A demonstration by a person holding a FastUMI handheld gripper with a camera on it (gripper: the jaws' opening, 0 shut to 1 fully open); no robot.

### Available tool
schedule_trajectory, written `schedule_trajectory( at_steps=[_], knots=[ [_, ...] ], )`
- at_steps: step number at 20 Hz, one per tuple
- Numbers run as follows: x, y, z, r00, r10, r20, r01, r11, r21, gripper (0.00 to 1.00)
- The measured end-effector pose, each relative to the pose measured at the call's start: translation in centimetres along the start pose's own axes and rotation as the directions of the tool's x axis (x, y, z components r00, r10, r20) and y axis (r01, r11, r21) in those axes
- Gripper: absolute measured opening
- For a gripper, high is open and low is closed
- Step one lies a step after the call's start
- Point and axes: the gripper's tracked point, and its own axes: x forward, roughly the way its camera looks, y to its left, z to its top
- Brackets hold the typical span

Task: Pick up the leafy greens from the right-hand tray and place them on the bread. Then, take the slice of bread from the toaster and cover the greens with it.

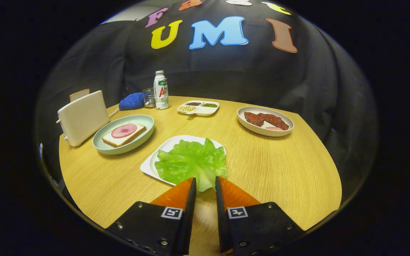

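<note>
My gripper (205, 185) low over table (279, 170), fingers a little apart, pale stem end of leafy greens (190, 161) between tips; whether they press it, cannot tell. Greens lie on white tray (148, 165), stem toward me, so easy to pinch. Beyond, left: bread (124, 134) with ham slice on green plate (100, 145), beside toaster (82, 117) holding second slice (79, 94).

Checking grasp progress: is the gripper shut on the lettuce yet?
Cannot tell. The gripper fingers flank the lettuce stem on its white tray; whether they are pressing is unclear.

bottle (161, 90): label unreadable | gripper (205, 182): square code tag per finger, tips flanking leafy greens (190, 160)
</note>
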Motion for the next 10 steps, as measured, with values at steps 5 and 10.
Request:
schedule_trajectory(
  at_steps=[5,10],
  knots=[
    [-0.9,0.6,0.5,0.998,0.042,0.044,-0.042,0.999,0.005,0.06],
    [-1.8,1.1,1.5,0.991,0.064,0.116,-0.065,0.998,0.009,0.06]
  ],
)
